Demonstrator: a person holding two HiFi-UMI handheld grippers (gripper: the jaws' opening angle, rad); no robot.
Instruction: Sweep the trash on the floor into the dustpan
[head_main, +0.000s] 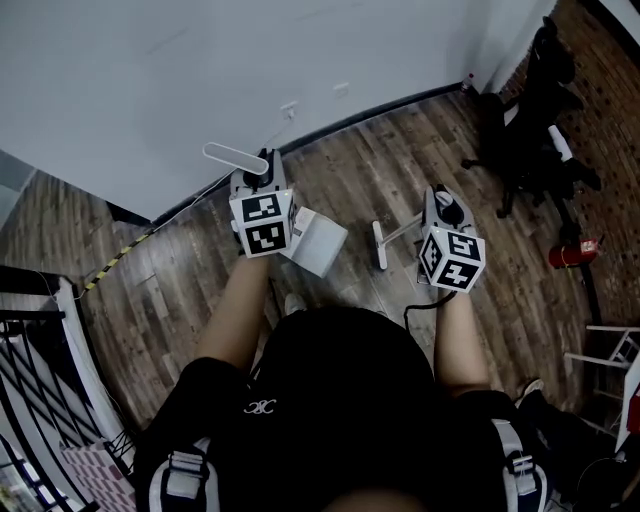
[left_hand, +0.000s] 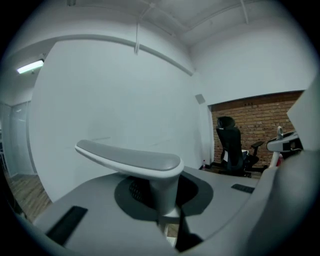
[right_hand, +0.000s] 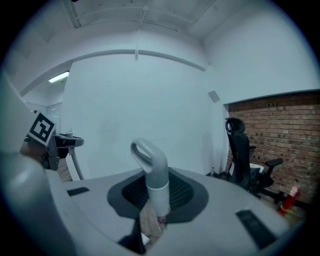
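Observation:
My left gripper (head_main: 266, 165) (left_hand: 165, 202) is shut on the upright stem of a white dustpan handle, whose flat T-shaped top (head_main: 234, 155) (left_hand: 129, 158) stands above the jaws. The dustpan's white bin (head_main: 320, 240) hangs below, over the wooden floor. My right gripper (head_main: 446, 206) (right_hand: 154, 202) is shut on a grey broom handle (right_hand: 150, 162) with a loop at its top. The broom's white head (head_main: 380, 246) sits low between the two grippers. I see no trash on the floor in any view.
A white wall (head_main: 200, 80) runs close ahead. A black office chair (head_main: 535, 110) (right_hand: 241, 150) and a red fire extinguisher (head_main: 572, 253) stand at the right by a brick wall. Yellow-black tape (head_main: 115, 262) and a railing (head_main: 40, 380) are at the left.

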